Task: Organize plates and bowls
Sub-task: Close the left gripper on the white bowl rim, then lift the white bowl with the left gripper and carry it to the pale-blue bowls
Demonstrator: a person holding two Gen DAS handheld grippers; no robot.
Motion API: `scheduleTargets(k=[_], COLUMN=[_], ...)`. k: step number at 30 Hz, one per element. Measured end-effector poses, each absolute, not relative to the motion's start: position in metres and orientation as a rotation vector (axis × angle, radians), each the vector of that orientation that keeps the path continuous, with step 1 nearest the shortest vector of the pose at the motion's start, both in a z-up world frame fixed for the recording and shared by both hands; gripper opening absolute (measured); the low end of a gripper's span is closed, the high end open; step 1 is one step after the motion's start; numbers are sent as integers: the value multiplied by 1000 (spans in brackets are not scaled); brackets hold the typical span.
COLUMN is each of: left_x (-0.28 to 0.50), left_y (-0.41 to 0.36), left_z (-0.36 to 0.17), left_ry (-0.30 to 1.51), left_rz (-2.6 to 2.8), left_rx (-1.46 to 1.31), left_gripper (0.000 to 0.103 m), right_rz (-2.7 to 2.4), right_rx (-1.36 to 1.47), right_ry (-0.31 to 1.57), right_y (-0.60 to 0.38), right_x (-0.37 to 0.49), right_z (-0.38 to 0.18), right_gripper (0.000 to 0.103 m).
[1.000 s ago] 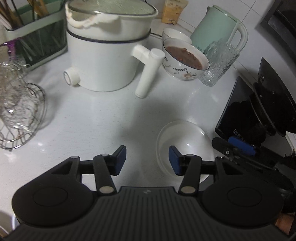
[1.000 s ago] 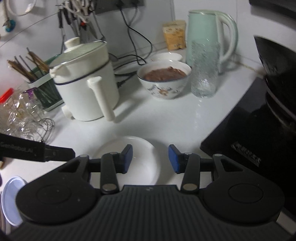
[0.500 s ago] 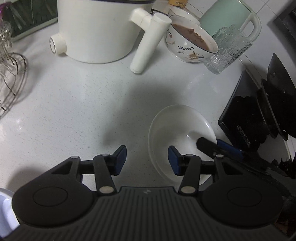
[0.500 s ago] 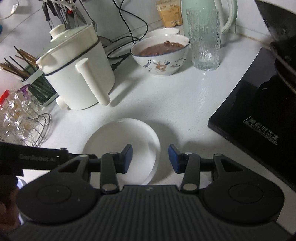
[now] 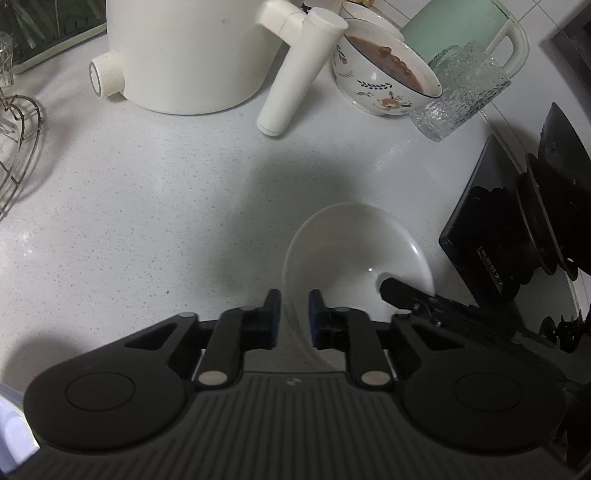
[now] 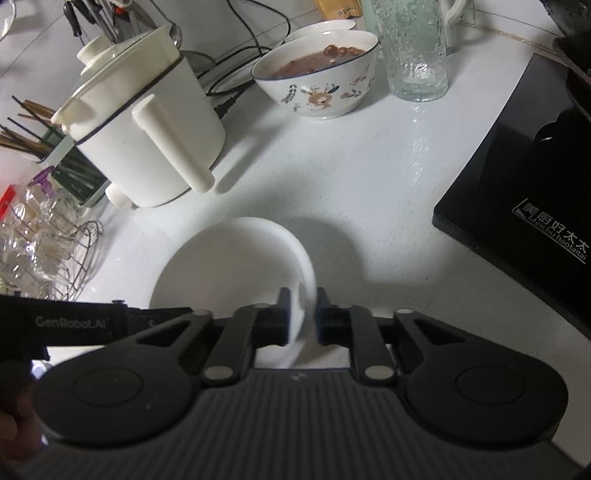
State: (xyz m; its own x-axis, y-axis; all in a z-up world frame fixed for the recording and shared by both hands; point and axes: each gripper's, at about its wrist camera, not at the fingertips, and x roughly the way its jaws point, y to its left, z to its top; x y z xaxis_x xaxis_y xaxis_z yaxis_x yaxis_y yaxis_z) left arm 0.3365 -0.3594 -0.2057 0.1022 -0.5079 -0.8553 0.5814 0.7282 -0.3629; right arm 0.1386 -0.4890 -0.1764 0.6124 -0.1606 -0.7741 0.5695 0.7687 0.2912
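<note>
A white shallow bowl [image 5: 354,251] sits on the pale counter. My left gripper [image 5: 294,314] is closing its jaws on the bowl's left rim, and the blue pads press the rim between them. In the right wrist view the same bowl [image 6: 229,266] lies just ahead. My right gripper [image 6: 303,314] is closing on the opposite rim, with the thin edge pinched between its pads. One finger of the right gripper [image 5: 406,295] reaches into the bowl in the left wrist view. The left gripper's black body [image 6: 74,321] shows at the left edge.
Behind the white bowl are a patterned bowl of brown food [image 6: 321,74], a smaller white bowl [image 6: 321,27], a ribbed glass [image 6: 413,55] and a green kettle [image 5: 458,29]. A white electric pot [image 6: 147,122] stands at the left. A black cooktop [image 6: 517,203] lies to the right. A wire rack of glasses [image 6: 44,251] fills the left edge.
Both grippers came down towards the white bowl and went from open to shut on its opposite rims.
</note>
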Motion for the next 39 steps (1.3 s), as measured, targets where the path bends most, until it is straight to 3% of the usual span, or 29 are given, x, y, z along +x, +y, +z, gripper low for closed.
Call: scheduleTargets(k=[39], left_x=[295], left_y=[-279], left_z=[-128], left_ry=[1182], left_rz=[-686], left_rx=[-16], left_gripper=[15], right_rz=[-300], right_rx=[564], right_ry=[761], right_y=[-441], right_x=[121], right_z=[-117], right_gripper=[11])
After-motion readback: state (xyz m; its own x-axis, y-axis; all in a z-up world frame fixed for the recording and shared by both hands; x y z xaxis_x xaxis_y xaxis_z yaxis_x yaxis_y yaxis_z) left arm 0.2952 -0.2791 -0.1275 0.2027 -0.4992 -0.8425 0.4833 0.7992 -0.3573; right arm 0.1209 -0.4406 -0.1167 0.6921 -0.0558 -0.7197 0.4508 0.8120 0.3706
